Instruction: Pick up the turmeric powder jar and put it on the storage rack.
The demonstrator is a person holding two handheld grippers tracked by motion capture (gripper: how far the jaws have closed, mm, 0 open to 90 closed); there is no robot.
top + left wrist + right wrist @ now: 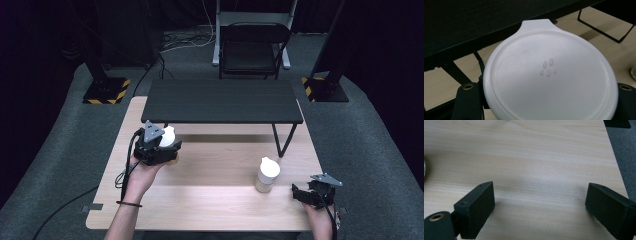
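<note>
A white-lidded jar [168,137] is sitting clamped in the left gripper [162,145], held just in front of the black shelf [222,101] at the table's [210,200] left side; its lid [550,72] is facing that gripper's camera. A second jar [267,174] is standing on the table toward the right. The right gripper [305,194] is resting near it, jaws gaping wide over bare wood.

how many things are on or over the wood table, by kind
white-lidded jars: 2, one standing on the table, one held in the left hand-held gripper
black shelf: 1
hand-held grippers: 2, the right one open and empty
total: 5
</note>
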